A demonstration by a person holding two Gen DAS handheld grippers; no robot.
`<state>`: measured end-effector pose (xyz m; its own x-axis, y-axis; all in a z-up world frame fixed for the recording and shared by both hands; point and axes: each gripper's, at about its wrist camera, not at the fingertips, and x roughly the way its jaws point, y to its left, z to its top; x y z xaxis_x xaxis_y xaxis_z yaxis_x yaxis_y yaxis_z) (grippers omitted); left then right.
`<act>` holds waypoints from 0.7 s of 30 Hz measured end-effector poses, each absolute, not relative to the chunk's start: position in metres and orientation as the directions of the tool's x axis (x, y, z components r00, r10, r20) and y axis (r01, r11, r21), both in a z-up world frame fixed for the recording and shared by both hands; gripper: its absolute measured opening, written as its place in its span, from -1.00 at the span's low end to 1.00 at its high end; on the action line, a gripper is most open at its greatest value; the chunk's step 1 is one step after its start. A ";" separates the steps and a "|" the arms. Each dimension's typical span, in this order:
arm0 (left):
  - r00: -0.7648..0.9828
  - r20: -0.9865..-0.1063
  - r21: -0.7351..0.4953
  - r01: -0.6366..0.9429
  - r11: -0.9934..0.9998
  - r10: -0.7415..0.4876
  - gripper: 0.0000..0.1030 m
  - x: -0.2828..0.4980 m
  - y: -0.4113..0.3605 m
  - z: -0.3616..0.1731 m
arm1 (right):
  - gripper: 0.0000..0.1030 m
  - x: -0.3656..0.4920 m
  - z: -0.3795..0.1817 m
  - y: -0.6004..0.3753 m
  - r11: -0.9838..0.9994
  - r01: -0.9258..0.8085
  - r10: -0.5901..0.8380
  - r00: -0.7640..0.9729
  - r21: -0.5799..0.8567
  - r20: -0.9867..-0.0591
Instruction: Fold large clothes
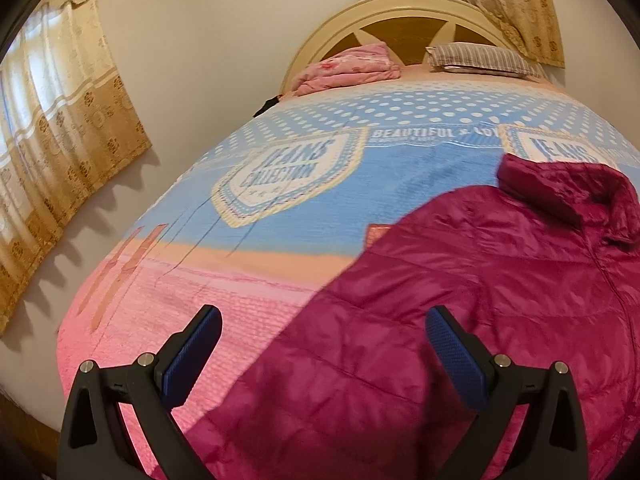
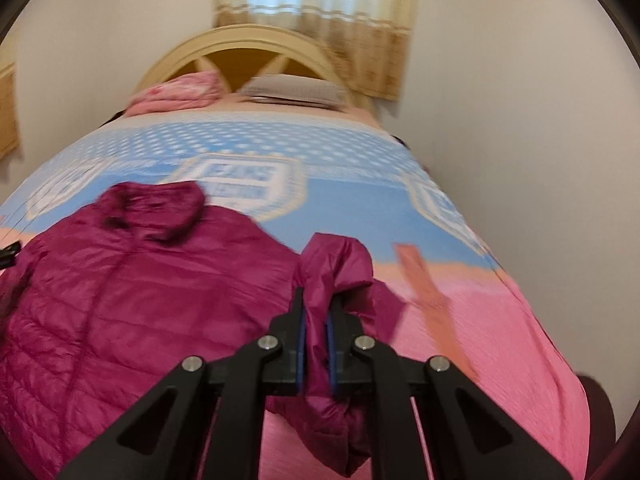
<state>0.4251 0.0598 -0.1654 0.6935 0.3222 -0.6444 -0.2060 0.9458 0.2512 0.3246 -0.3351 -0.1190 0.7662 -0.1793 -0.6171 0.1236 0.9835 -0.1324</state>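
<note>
Magenta and glossy, the quilted puffer jacket [image 1: 500, 300] lies front-up on the bed [image 1: 280, 208], spread over a pink and blue blanket [image 1: 192, 280]. Its zip runs down the middle, and its stand-up collar [image 2: 160, 208] points toward the headboard [image 1: 400, 12], so the long axis follows the length of the bed, hem nearest the cameras. The left gripper [image 1: 322, 352] hovers over the hem edge with its blue pads [image 1: 192, 356] spread wide, holding nothing. The right gripper [image 2: 318, 320] is clamped on a sleeve [image 2: 336, 268], which bunches up above the fingers and hangs in folds below them; this view is blurred, so whether the sleeve end is lifted clear of the blanket is hard to tell. A folded pink cloth [image 1: 344, 68] and a striped pillow [image 1: 480, 60] sit by the headboard.
</note>
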 end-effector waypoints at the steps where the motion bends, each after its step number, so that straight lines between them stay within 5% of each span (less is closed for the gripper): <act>1: 0.690 -0.647 0.248 -0.210 0.946 0.323 0.98 0.426 0.063 -0.166 | -0.80 0.332 -0.121 -0.324 0.985 0.102 -0.168 0.769 -0.140 -0.616; 21: 0.675 -0.649 0.261 -0.236 0.936 0.351 0.98 0.426 0.094 -0.181 | -0.82 0.405 -0.188 -0.130 0.964 -0.226 0.065 0.713 -0.141 -0.698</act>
